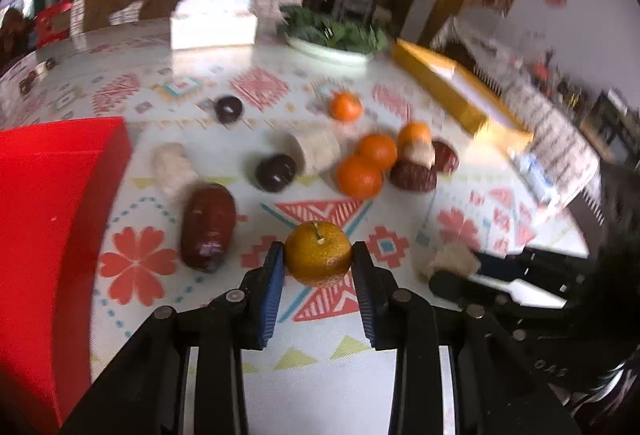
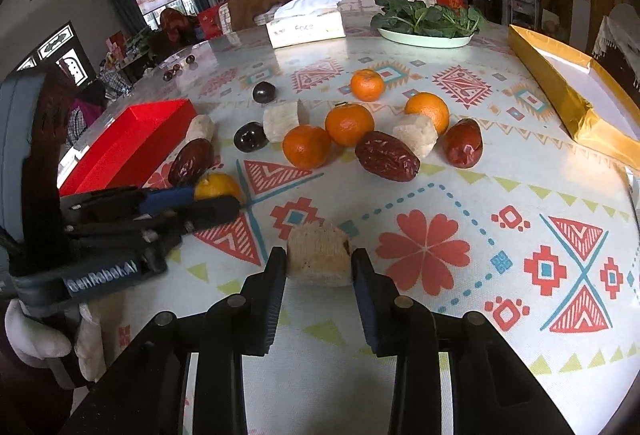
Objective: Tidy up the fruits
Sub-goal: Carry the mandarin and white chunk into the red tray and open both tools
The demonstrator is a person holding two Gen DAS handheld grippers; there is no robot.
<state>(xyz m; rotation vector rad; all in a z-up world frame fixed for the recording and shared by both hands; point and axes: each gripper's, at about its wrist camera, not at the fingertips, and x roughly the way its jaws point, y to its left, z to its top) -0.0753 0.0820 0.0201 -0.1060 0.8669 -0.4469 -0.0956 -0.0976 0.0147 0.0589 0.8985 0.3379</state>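
Left wrist view: left gripper point(image 1: 318, 259) clamped on a stemmed mandarin point(image 1: 318, 253), blue pads pressing both sides, just above the patterned table point(image 1: 340, 351); red box point(image 1: 52, 235) close at left, inside not visible; sorting barely begun; counted loose here: 4 mandarins, 3 red dates, 2 dark plums, 3 pale chunks.

Right wrist view: right gripper point(image 2: 319, 263) closed on a pale chunk point(image 2: 319, 255) low over the table; gold box point(image 2: 576, 95) at right, holding nothing visible; counted on the table ahead: 4 mandarins, 3 dates, 2 plums, 3 pale chunks; all left to sort.
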